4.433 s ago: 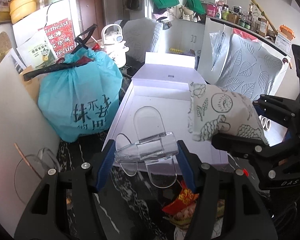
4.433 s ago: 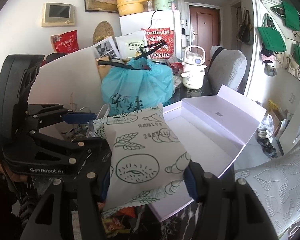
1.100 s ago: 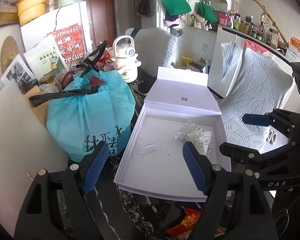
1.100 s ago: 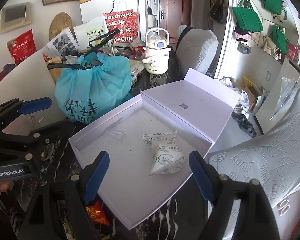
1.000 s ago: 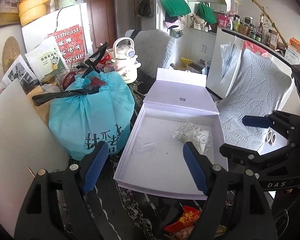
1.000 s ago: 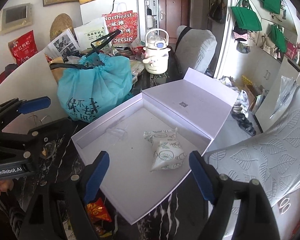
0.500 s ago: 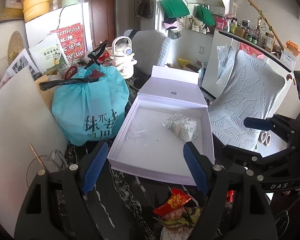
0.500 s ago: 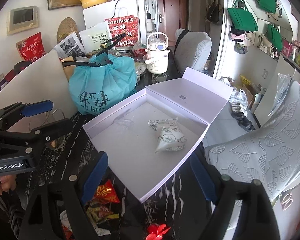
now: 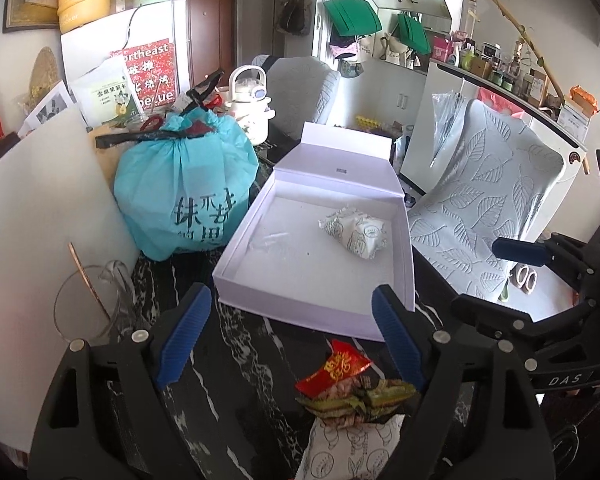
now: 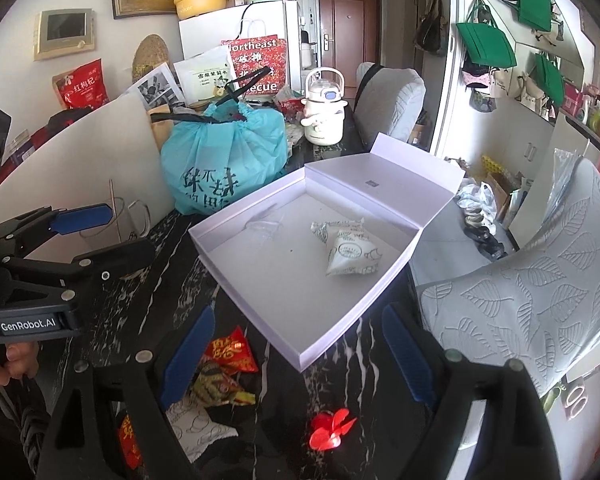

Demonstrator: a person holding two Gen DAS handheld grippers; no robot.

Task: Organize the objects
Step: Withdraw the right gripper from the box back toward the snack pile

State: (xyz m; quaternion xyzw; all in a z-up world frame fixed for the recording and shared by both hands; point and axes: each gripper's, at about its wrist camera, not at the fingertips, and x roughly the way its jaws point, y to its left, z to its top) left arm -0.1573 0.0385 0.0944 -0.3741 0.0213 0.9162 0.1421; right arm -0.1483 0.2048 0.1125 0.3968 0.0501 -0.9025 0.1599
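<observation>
Left claw (image 9: pixel 288 336), right claw (image 10: pixel 296 350): jaws just widened, wide apart, nothing held.

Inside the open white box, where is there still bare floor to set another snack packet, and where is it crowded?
The white cardboard box has bare floor along its near edge, in front of the white printed pouch and the clear plastic piece. Crowded: the black marble tabletop just before the box, with red and green snack wrappers and a red plastic flower.
</observation>
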